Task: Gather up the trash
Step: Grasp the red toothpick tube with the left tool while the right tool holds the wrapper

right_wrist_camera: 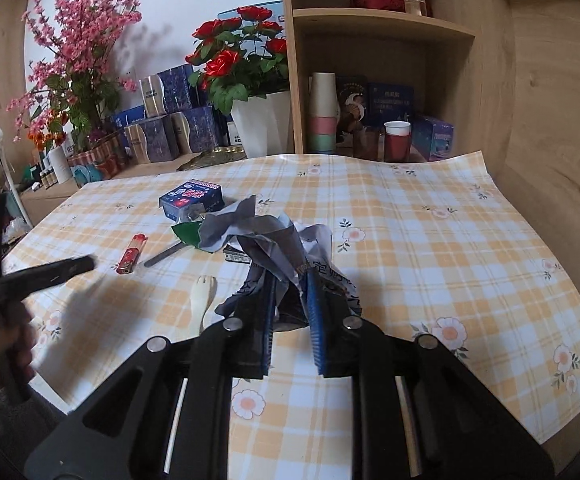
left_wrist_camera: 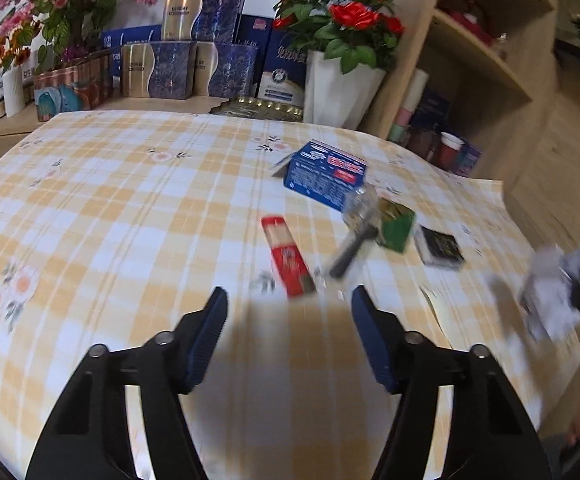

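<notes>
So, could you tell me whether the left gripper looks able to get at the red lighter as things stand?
Probably yes: the left gripper is open and empty, the red lighter lies just ahead of its fingers, and only bare tablecloth lies between.

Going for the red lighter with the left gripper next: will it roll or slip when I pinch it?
The red lighter lies flat on the tablecloth; it looks flattish, so it probably won't roll. Its glossy body may slip between the pads, so grip across the narrow sides. It is likely light and stiff. The left gripper is open.
</notes>
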The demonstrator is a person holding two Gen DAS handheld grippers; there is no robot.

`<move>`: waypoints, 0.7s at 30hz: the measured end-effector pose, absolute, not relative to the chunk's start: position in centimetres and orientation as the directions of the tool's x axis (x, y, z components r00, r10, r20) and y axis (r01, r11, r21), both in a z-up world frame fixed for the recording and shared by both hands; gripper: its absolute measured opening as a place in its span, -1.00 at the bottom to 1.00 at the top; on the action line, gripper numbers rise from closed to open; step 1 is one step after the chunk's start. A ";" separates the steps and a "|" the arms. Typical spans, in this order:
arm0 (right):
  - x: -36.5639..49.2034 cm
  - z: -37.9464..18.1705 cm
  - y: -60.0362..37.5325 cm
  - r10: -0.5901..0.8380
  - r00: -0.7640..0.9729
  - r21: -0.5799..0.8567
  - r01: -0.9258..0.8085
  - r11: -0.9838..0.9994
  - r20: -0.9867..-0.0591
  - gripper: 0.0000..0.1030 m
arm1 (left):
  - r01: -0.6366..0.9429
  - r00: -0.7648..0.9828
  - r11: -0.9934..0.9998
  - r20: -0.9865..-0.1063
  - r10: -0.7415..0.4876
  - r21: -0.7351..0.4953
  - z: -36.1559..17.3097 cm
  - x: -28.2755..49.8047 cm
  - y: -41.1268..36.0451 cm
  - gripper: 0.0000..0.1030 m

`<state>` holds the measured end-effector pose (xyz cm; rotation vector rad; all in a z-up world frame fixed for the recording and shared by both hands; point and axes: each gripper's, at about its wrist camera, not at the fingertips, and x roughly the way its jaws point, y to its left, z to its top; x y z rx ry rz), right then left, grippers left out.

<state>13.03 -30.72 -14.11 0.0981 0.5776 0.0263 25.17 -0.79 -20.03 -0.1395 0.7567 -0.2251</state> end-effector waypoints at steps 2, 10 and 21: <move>12.8 -14.1 -30.8 0.052 0.840 0.106 0.006 0.994 -0.540 -0.64 | 0.125 0.690 0.971 -0.685 -0.234 -0.205 -20.3 27.1 -1.3 -0.05; 12.1 -14.6 -31.3 0.055 0.841 0.128 0.017 0.992 -0.538 -0.64 | 0.101 0.663 0.989 -0.734 -0.150 -0.111 -21.6 31.9 -3.6 -0.06; 11.5 -14.8 -32.0 0.054 0.839 0.151 0.034 0.988 -0.541 -0.64 | 0.113 0.636 0.993 -0.766 -0.094 -0.028 -22.7 32.8 -4.8 -0.54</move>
